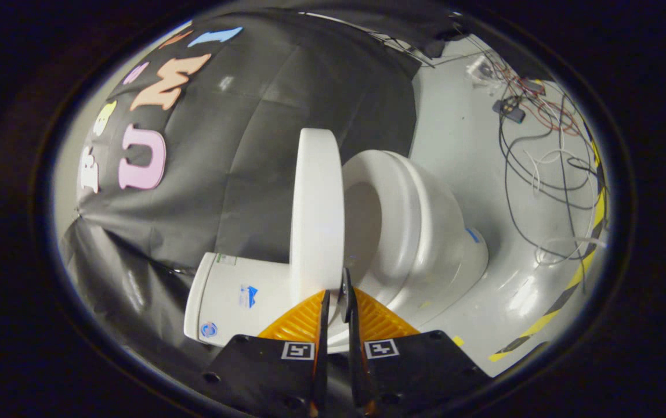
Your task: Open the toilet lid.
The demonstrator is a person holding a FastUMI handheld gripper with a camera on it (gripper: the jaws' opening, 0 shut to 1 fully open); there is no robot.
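The white toilet lid [317,215] is raised off the seat and shows edge-on, just ahead of my fingertips. Its near rim meets the tips of my gripper [336,293], whose fingers stand almost together with only a thin slit between them and nothing clearly pinched. On one side of the lid lie the open seat ring and bowl [408,220]. On the other side, next to my fingers, is the white cistern [234,293].
The toilet stands on a glossy grey floor [460,145]. Loose cables [542,151] and small electronics lie beyond the bowl. Yellow-and-black tape [571,278] runs along the floor's edge. Black cloth [240,145] hangs behind the cistern.
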